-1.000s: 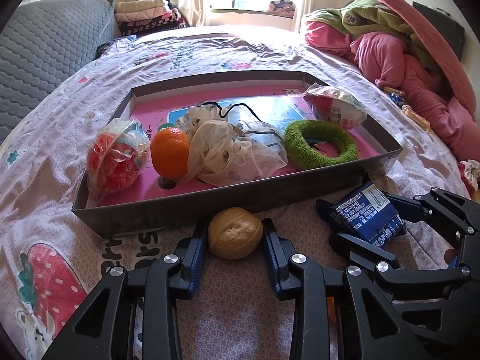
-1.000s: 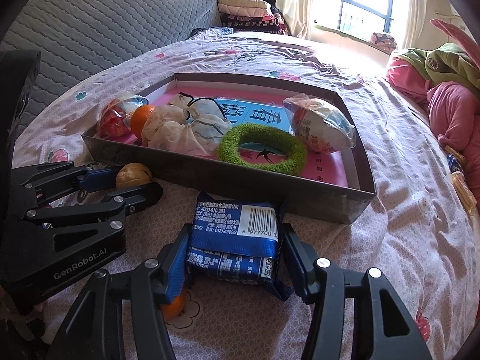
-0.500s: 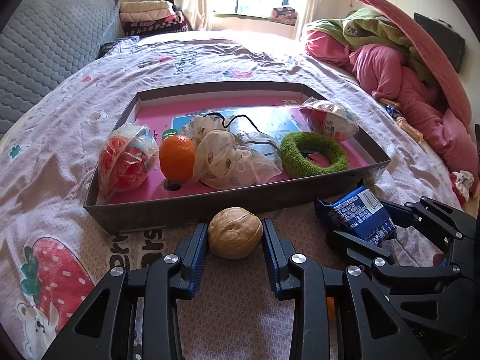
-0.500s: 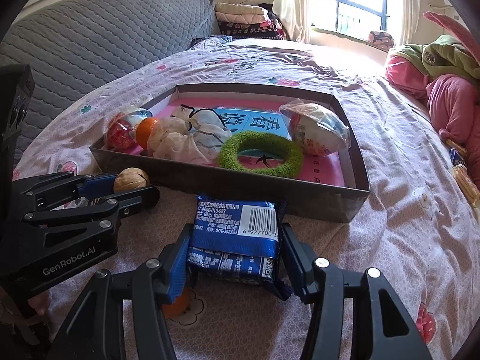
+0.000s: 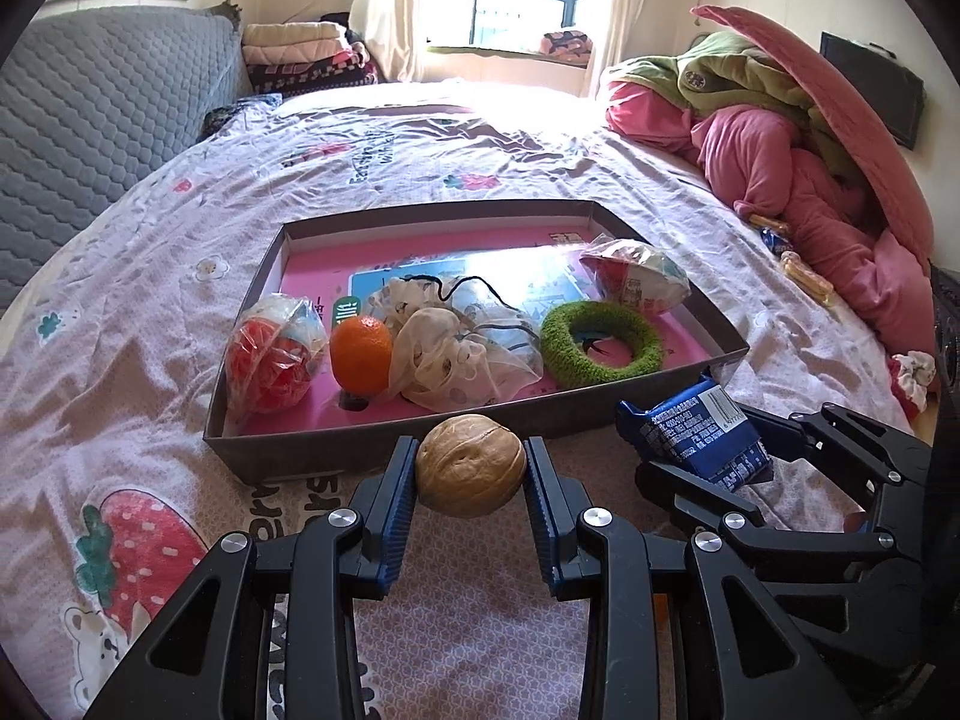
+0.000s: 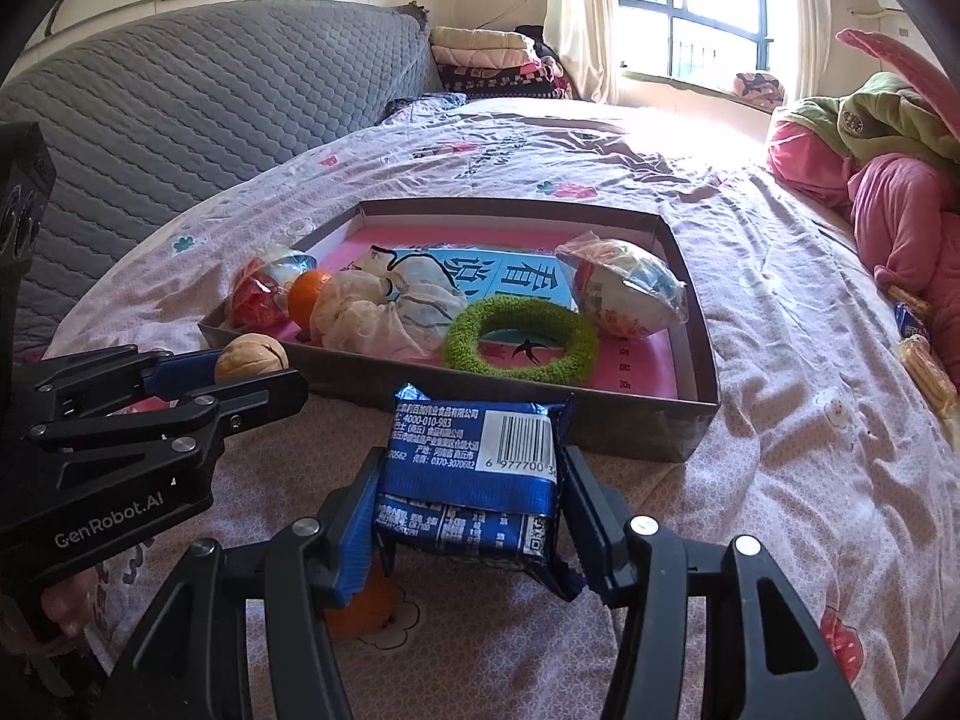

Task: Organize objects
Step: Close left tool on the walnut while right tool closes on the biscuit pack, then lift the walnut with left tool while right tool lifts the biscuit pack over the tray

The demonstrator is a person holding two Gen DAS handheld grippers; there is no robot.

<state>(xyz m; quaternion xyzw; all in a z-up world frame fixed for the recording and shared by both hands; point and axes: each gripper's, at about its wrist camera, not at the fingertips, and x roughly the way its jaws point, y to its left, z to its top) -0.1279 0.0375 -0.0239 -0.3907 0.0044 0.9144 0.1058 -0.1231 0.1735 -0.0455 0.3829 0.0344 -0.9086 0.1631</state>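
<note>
Walnut (image 5: pixel 470 464) sits clamped in my left gripper (image 5: pixel 470 483), clear of the bed, just short of the near wall of the box (image 5: pixel 312 450). My right gripper (image 6: pixel 468 513) grips the blue snack packet (image 6: pixel 471 468), also just short of that wall. Ahead, inside the box, lie an orange (image 5: pixel 360 354), a green ring (image 5: pixel 602 343) and wrapped items. I judge both held things are left to place.

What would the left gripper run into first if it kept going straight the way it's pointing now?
Probably the near wall of the box: it stands just beyond the walnut clamped in the left gripper, though depth is hard to judge.
</note>
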